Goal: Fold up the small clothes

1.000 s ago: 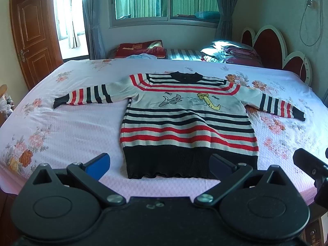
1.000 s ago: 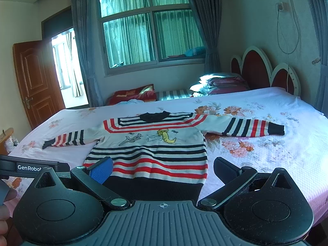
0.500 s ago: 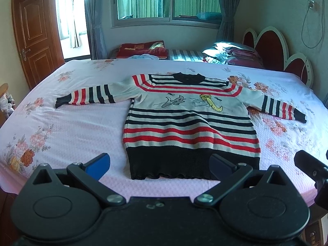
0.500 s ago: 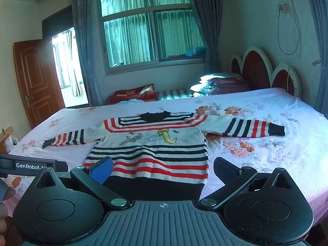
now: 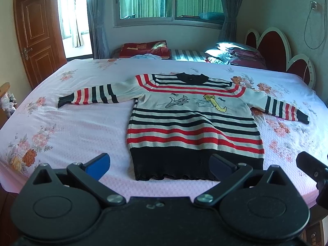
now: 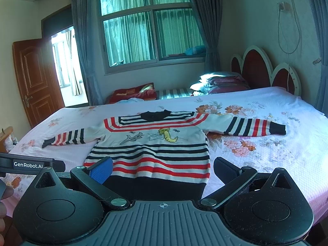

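A small striped sweater (image 5: 192, 123) in red, black and white with a cartoon print lies flat and face up on the bed, sleeves spread to both sides, black hem toward me. It also shows in the right wrist view (image 6: 151, 149). My left gripper (image 5: 158, 163) is open and empty, hovering just short of the hem, near the bed's front edge. My right gripper (image 6: 163, 169) is open and empty, above the hem's right part. The left sleeve cuff (image 5: 63, 101) and right sleeve cuff (image 5: 301, 116) lie flat on the sheet.
The bed (image 5: 71, 127) has a pink floral sheet. Folded bedding and pillows (image 5: 235, 55) lie at its far side by the red headboard (image 5: 272, 47). A wooden door (image 5: 39, 39) stands at the left. The other gripper's body (image 6: 30, 164) shows at the right wrist view's left edge.
Both grippers have drifted slightly; the sweater sits a little lower and more to the right in the left wrist view. Nothing was taken hold of.
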